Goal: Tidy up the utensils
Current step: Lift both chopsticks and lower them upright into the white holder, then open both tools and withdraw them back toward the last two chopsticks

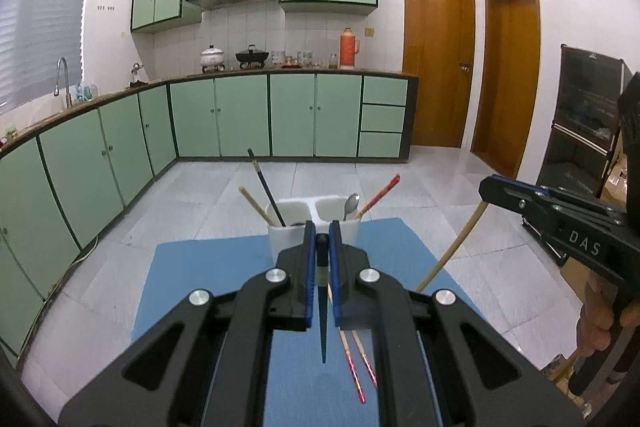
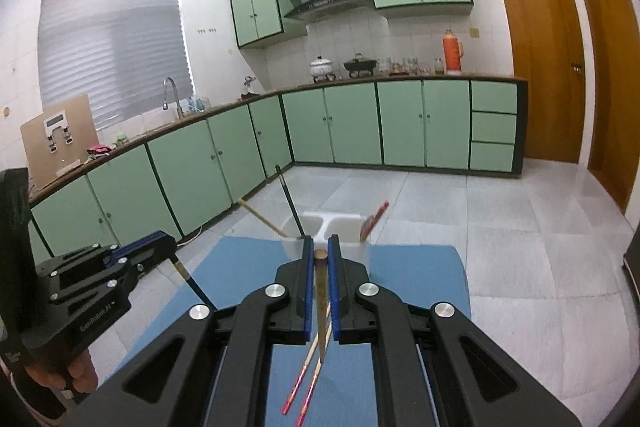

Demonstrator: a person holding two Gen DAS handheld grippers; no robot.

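Two grippers: left gripper (image 1: 322, 239), right gripper (image 2: 320, 253), each clamping one chopstick: black chopstick (image 1: 322, 307), tan chopstick (image 2: 321, 303). One white holder (image 1: 316, 227) containing three chopsticks and one spoon (image 1: 351, 205). Two red-tipped chopsticks (image 1: 356, 367) on one blue mat (image 1: 192, 279)

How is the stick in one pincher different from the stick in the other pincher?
The left gripper pinches a black chopstick; the right gripper pinches a tan wooden chopstick. The black chopstick tapers to a sharp tip; the wooden chopstick looks blunter. Both are gripped near the thick end and hang tip-down above the blue mat.
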